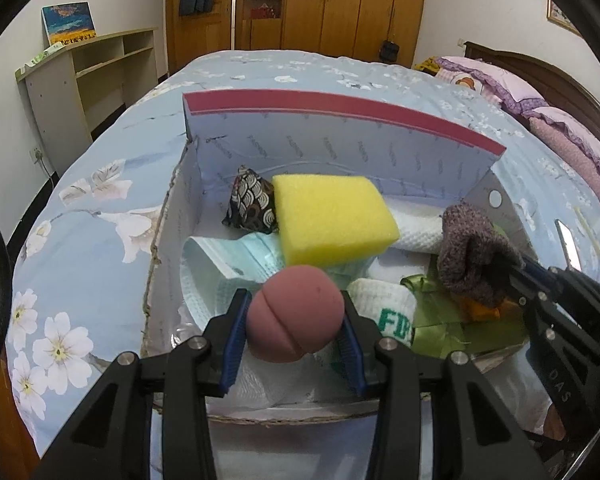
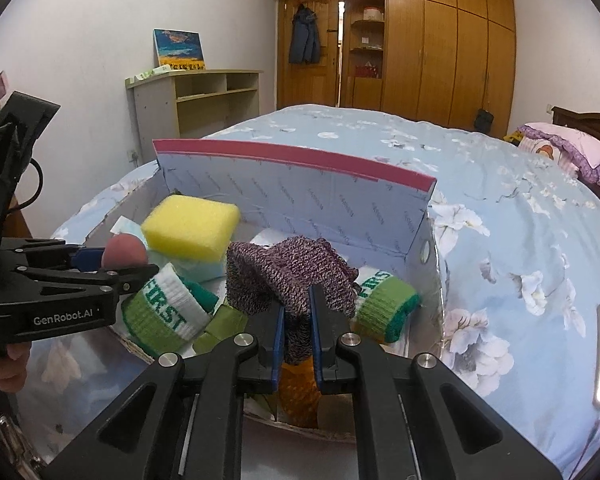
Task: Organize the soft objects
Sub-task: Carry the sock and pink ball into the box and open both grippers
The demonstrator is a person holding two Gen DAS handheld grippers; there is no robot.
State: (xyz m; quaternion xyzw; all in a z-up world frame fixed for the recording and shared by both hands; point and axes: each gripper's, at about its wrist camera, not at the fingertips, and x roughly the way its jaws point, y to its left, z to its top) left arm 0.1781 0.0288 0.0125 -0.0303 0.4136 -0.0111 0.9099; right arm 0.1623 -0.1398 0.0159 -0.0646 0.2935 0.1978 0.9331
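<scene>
From the left wrist, the left gripper has its fingers clamped on a pink ball above the near end of the open box on the bed, with a yellow sponge at twelve o'clock of the ball, a patterned pouch at eleven, a face mask under them, and the right gripper at three o'clock pinching a purple knit glove. From the right wrist, the right gripper's fingers are clamped on that glove over the box, and only here do two green-and-white socks show fully, at nine and three o'clock of the glove, while the pouch is hidden.
</scene>
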